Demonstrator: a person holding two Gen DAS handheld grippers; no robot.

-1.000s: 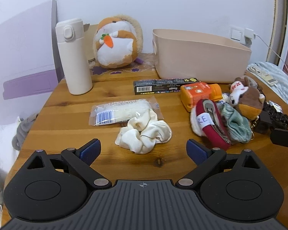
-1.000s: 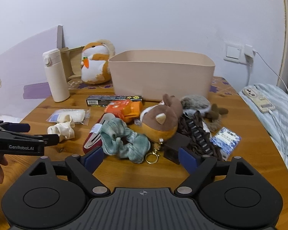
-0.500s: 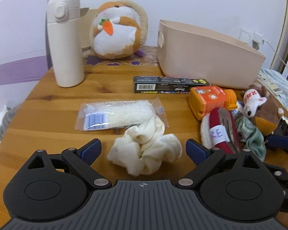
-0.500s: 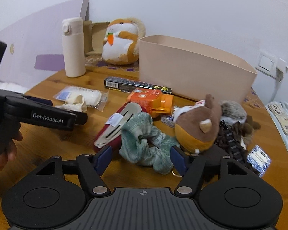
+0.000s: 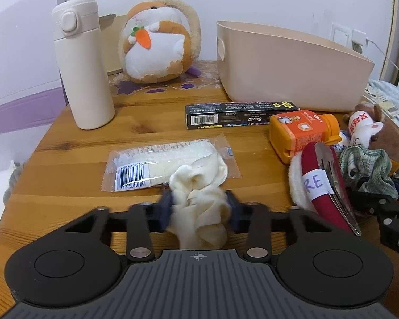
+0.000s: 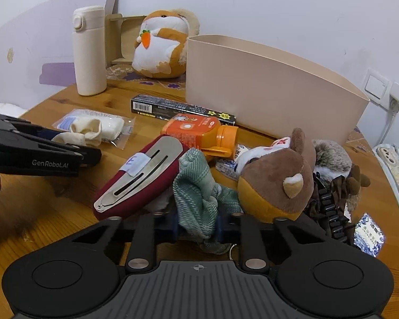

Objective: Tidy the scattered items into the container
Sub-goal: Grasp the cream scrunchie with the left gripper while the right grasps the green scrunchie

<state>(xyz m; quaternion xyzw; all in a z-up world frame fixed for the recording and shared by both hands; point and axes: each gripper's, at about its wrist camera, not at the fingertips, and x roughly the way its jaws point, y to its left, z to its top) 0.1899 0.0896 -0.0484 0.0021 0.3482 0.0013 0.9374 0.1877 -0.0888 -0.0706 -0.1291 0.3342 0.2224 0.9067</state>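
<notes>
Your wooden table [image 5: 74, 138] carries: cream flask [image 5: 82, 63], hamster plush [image 5: 157, 42], beige container [image 5: 287, 66], black carton [image 5: 239, 113], orange bottle [image 5: 303, 131], wrapped packet [image 5: 157, 163], red hair clip [image 6: 141, 178].

The inside of the beige container [image 5: 292, 74] cannot be seen from either wrist; only its outer walls and rim show. In front of it, the cream scrunchie [image 5: 199, 202] covers the near corner of the clear packet [image 5: 157, 164], and its lower folds drop behind the left claw [image 5: 198, 211]. The green scrunchie [image 6: 199, 194] likewise sinks behind the right claw [image 6: 198, 228], hiding what may be a key ring. To the container's right, a small blue packet [image 6: 369, 235] carries print too small to read.
</notes>
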